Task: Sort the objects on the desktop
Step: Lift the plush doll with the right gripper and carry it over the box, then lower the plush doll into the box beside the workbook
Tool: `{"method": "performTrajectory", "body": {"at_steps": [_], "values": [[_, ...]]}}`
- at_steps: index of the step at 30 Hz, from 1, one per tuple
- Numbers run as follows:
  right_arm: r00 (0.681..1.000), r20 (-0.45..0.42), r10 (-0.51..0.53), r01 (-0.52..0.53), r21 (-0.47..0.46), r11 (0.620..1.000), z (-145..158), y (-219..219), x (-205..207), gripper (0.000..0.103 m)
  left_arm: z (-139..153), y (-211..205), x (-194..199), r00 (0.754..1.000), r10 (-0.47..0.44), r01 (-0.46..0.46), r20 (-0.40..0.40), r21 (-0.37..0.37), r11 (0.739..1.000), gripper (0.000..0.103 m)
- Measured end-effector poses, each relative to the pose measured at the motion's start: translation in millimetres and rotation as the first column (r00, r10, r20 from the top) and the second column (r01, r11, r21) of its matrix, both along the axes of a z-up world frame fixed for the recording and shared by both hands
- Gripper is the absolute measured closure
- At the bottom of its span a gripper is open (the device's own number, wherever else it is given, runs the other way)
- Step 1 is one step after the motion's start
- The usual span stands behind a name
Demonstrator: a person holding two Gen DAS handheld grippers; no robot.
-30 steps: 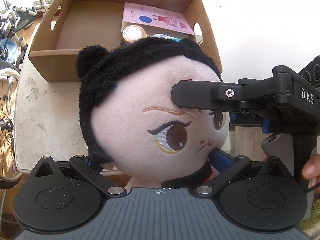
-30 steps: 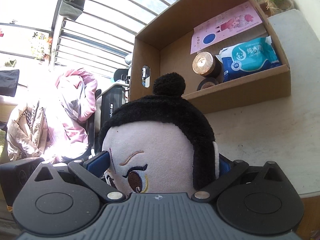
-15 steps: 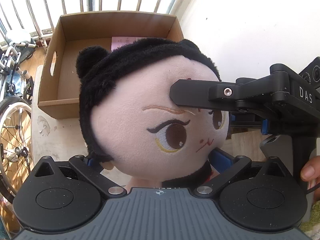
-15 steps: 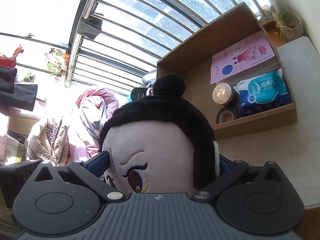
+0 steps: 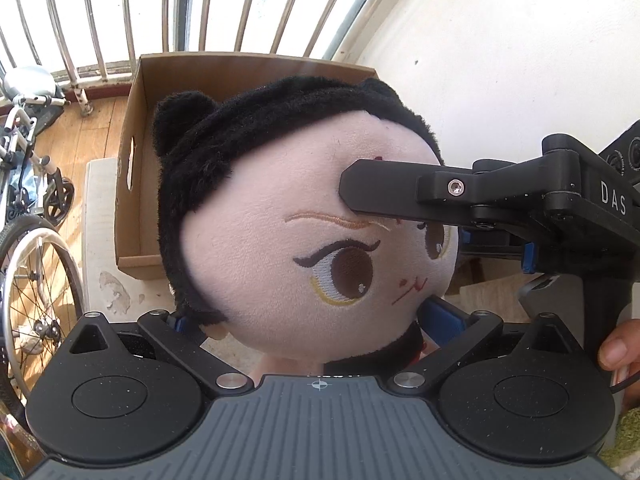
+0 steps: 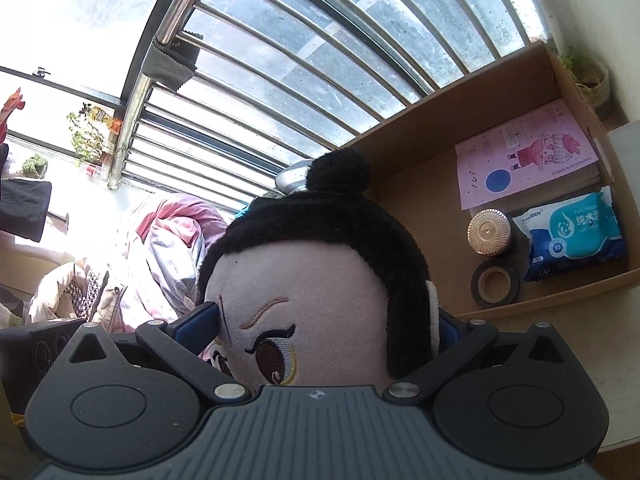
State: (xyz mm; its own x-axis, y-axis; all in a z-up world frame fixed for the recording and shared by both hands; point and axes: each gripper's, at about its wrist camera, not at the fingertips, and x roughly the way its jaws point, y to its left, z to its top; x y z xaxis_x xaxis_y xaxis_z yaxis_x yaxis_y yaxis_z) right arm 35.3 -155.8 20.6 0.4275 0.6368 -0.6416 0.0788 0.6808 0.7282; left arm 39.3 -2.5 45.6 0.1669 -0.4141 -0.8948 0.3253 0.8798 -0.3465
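1. The scene was a sunlit balcony with metal window bars (image 6: pixel 304 52), a white wall (image 5: pixel 500 60) and a pale, chipped tabletop (image 5: pixel 100 240); a wheelchair wheel (image 5: pixel 36 292) stood on the wooden floor beside the table.
2. An open cardboard box (image 6: pixel 436 140) sat on the tabletop near the bars.
3. Inside it, against the far wall, lay a pink printed card (image 6: pixel 524 156).
4. In front of the card lay a blue pack of wet wipes (image 6: pixel 576 232), with a gold-lidded round jar (image 6: pixel 490 232) just beside it.
5. A roll of black tape (image 6: pixel 496 284) lay flat near the box's front wall, close to the jar.
6. The plush doll (image 5: pixel 304 232), black-haired with embroidered eyes, was held in the air in front of the box, outside it.
7. The left gripper (image 5: pixel 316 320) was closed on the doll's neck, its blue pads pressing from both sides.
8. The right gripper (image 6: pixel 320 320) clamped the doll's head, one finger (image 5: pixel 384 192) across the forehead in the left wrist view.
9. A person's fingertips (image 5: pixel 618 348) showed at the right gripper's handle.
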Motion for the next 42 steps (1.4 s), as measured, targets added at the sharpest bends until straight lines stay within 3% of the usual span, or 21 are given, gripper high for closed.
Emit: {"method": "performTrajectory", "body": {"at_steps": [7, 18, 25, 33, 42], "values": [[0.997, 0.005, -0.083, 0.083, -0.031, 0.996, 4.0, 29.8, 18.6, 0.000, 3.9, 24.3, 28.0, 0.998, -0.065, 0.065, 0.006, -0.034, 0.997, 0.000], [0.985, -0.011, -0.170, 0.170, -0.006, 0.986, -20.4, 26.6, 60.5, 0.000, -17.5, 35.9, 81.1, 0.988, -0.155, 0.156, 0.017, -0.046, 0.987, 0.000], [0.979, -0.037, -0.198, 0.201, 0.100, 0.974, -70.3, 12.9, 89.9, 0.000, -35.2, 27.5, 107.3, 0.984, -0.162, 0.161, 0.070, 0.017, 0.987, 0.000], [0.972, -0.084, -0.217, 0.229, 0.175, 0.957, -128.0, -2.9, 114.6, 0.000, -69.5, 16.4, 129.2, 0.986, -0.150, 0.143, 0.071, 0.086, 0.986, 0.000], [0.959, -0.134, -0.251, 0.278, 0.249, 0.928, -179.6, -19.6, 135.2, 0.000, -93.8, 2.8, 146.6, 0.984, -0.132, 0.119, 0.118, 0.109, 0.987, 0.000]]}}
